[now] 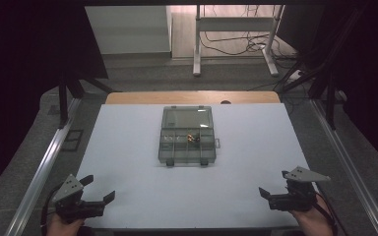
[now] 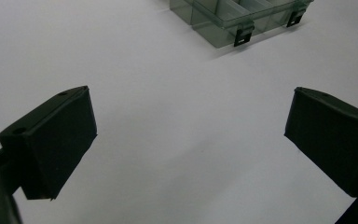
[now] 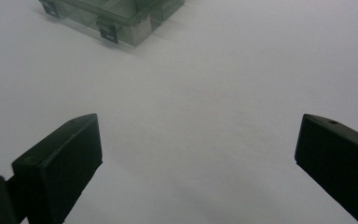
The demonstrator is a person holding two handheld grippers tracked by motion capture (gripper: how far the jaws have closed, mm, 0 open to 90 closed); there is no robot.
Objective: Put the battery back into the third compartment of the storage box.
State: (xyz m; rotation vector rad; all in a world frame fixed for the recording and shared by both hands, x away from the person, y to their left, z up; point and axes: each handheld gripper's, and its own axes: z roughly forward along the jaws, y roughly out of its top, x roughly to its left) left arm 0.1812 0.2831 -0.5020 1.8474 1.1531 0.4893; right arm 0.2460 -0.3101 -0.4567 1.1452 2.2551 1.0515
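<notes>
A clear grey plastic organiser box point(image 1: 187, 135) lies shut in the middle of the white table sheet point(image 1: 128, 147), with small parts in its compartments and two black latches on its near side. My left gripper point(image 1: 98, 188) rests at the near left corner, open, nothing between its jaws. At the near right corner my right gripper point(image 1: 274, 183) is open and empty too. The left gripper view has the box corner point(image 2: 223, 18) at the top, far beyond the gripper point(image 2: 189, 128). In the right gripper view the box point(image 3: 116, 14) sits top left, well ahead of the gripper point(image 3: 198, 154).
Metal rails point(image 1: 44, 162) run along both table sides. A wooden board edge point(image 1: 192, 97) lies behind the white sheet. Beyond it stands a white desk frame point(image 1: 236, 39) with cables on the floor. Black stands point(image 1: 69, 93) flank the far corners.
</notes>
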